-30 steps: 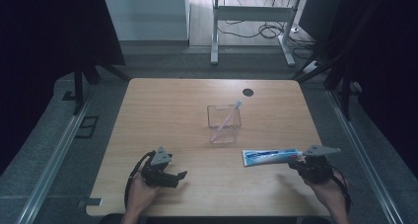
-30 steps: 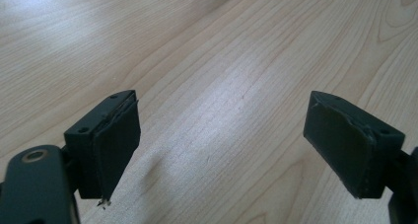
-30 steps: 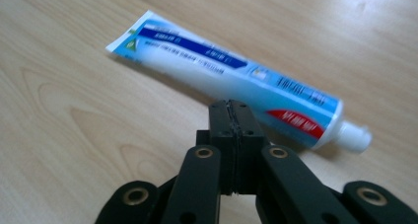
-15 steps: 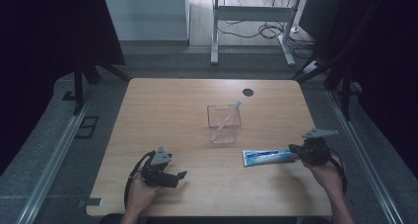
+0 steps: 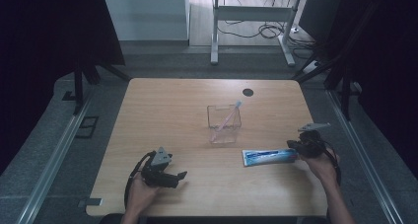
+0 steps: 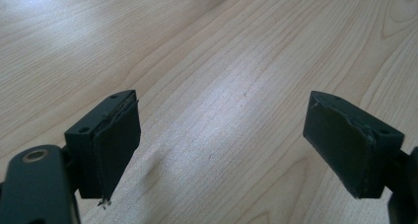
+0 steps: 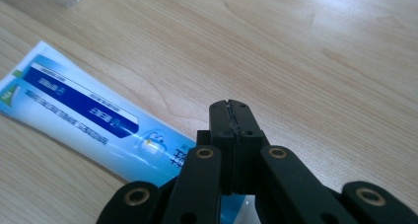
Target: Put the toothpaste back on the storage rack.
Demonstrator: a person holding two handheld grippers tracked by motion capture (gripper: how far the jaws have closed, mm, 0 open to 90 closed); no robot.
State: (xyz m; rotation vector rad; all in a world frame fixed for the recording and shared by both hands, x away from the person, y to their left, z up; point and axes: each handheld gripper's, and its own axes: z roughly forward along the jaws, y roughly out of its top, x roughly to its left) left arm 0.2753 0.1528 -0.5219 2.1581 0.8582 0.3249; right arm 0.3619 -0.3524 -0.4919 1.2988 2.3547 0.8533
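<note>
Toothpaste tube point(image 5: 270, 157) lies flat on the wooden table point(image 5: 177, 100), its long axis running roughly left to right across the person's front, with one end reaching in under the right gripper point(image 5: 297, 146). In the right gripper view the tube point(image 7: 88, 116) stretches away to the left of the jaws, its near end passing beneath the linkage. Those jaws are pressed flat together, pad against pad, and sit just above the tube's end; whether anything of the tube is pinched between them cannot be told, since the tips look bare.

Beyond the tube's far end, a little farther up the table, stands a clear square container point(image 5: 224, 125) with a pink toothbrush point(image 5: 227, 118) leaning in it.

The left gripper point(image 5: 180, 176) rests well apart from the tube, off to the left near the table's front edge, its jaws spread wide over bare wood.

The right hand point(image 5: 323, 165) is plainly the nearer one, so any lift of the tube would likely fall to it, taken across the tube's short width.
</note>
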